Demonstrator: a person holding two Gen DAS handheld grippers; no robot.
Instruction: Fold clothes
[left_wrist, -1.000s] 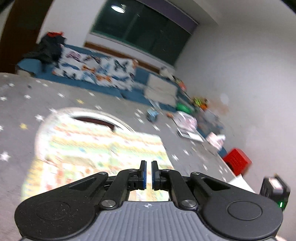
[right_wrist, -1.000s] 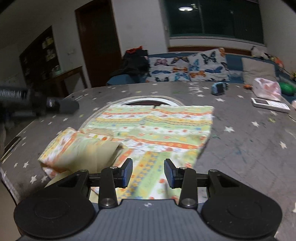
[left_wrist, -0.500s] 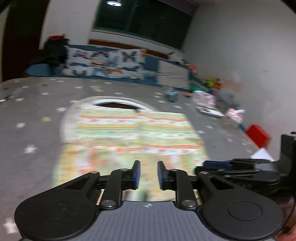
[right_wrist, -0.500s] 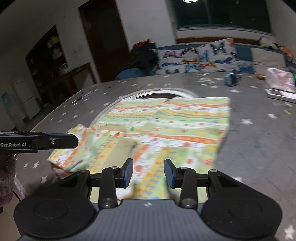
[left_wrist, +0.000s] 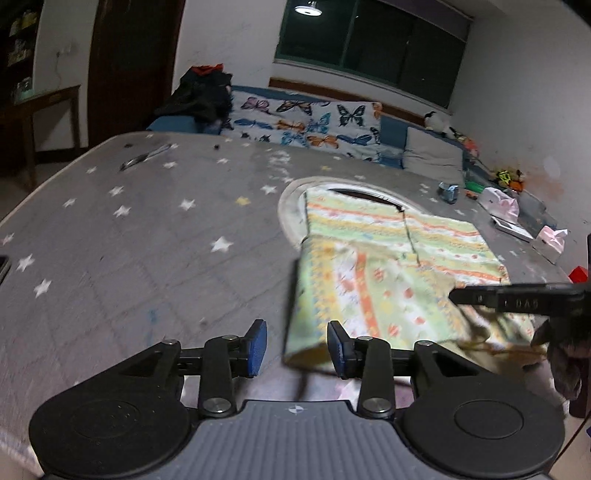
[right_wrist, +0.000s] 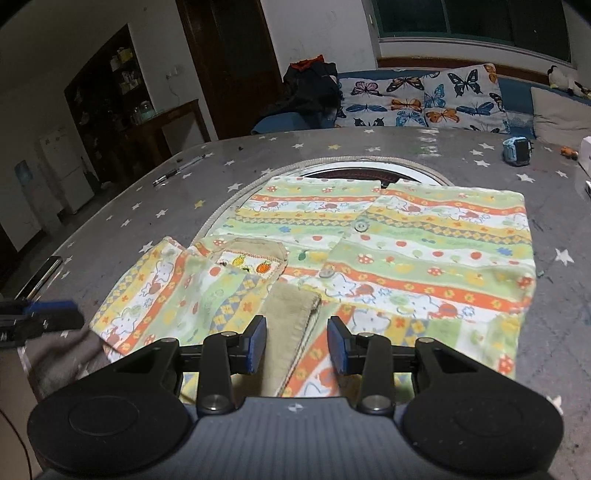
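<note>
Left wrist view: left gripper (left_wrist: 296, 346) spread wide, empty; patterned shirt (left_wrist: 388, 280) centre-right on the starred grey table (left_wrist: 147, 229), folded sleeve edge just beyond the right finger.

Right wrist view: right gripper (right_wrist: 297, 345) likewise parted, holding nothing — over the shirt's lower hem, centre frame.

Step judged: mid-fold, between grasps. Next: pinching the sleeve or hem.

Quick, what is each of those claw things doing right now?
Left gripper: open, holding nothing.
Right gripper: open, holding nothing, over the shirt.
</note>
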